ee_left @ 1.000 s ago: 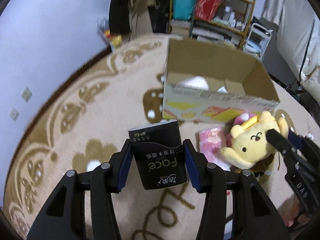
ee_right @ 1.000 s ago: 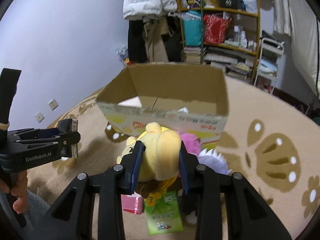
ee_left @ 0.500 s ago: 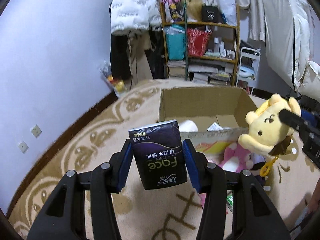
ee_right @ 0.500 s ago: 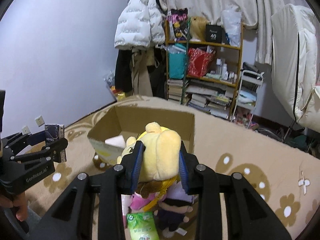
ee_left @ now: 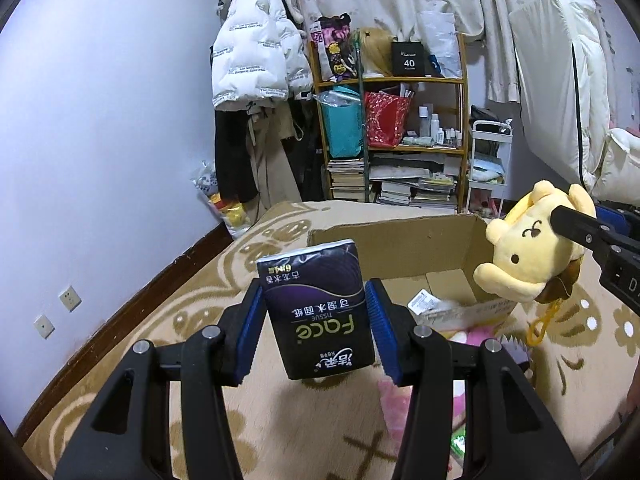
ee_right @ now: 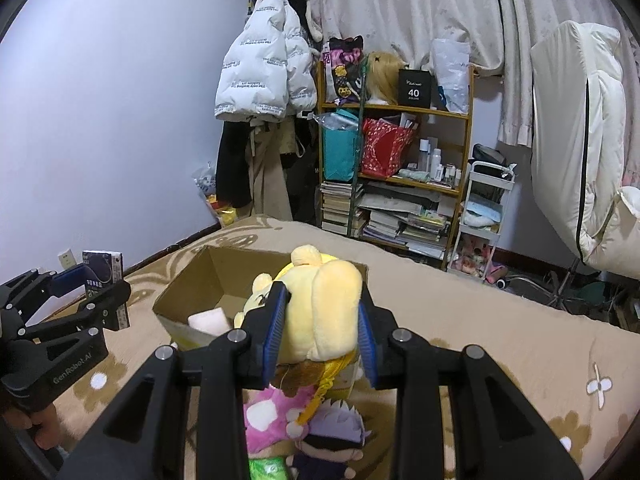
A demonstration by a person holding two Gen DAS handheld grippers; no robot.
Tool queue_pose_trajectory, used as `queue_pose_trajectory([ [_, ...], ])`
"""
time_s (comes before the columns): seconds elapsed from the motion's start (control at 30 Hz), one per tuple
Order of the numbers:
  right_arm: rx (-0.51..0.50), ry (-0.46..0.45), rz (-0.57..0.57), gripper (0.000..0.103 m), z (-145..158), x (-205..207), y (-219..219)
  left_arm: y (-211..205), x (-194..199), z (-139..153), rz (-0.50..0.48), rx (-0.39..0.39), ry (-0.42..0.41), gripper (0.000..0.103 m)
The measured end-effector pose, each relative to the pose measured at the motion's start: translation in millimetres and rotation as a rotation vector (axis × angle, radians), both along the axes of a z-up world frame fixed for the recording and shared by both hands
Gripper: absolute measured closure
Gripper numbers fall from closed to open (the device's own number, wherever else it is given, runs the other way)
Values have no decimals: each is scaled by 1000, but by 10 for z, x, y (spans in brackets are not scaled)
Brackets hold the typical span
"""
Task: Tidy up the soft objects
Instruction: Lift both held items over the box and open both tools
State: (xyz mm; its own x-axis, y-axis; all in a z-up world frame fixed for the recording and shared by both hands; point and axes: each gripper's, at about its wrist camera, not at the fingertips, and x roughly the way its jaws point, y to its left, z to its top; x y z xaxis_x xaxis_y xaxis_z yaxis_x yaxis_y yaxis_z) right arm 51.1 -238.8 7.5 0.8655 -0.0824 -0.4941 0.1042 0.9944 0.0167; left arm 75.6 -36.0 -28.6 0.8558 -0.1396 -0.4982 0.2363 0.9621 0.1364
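Note:
My left gripper is shut on a dark purple tissue pack and holds it in the air in front of the open cardboard box. My right gripper is shut on a yellow plush dog and holds it above the box's near right corner; the plush also shows in the left wrist view. The left gripper with its tissue pack shows at the left of the right wrist view. The box holds a white soft item.
A pink plush, a dark-haired doll and a green packet lie on the beige patterned carpet before the box. A cluttered shelf, hanging coats and a white cart stand at the back wall.
Both grippers have risen with their loads. The views now look over the box towards the back wall, and the plush hangs higher beside the box.

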Motion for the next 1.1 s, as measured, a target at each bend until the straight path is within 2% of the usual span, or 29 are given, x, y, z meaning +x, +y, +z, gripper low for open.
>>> queue_pose_trajectory([
  [0.2, -2, -25, 6, 68, -12, 116, -52, -119, 132, -42, -11, 11, -38, 54],
  [0.4, 12, -38, 6, 68, -41, 244, -114, -193, 262, -89, -19, 18, -41, 54],
  [0.6, 7, -32, 8, 68, -63, 320, -127, -236, 403, -114, -22, -13, 1, 54],
  [0.97, 41, -26, 41, 68, -184, 637, -172, -405, 632, -208, -50, 37, 9, 54],
  [1.1, 64, -54, 64, 68, -213, 653, -180, -425, 709, -246, -51, 40, 21, 54],
])
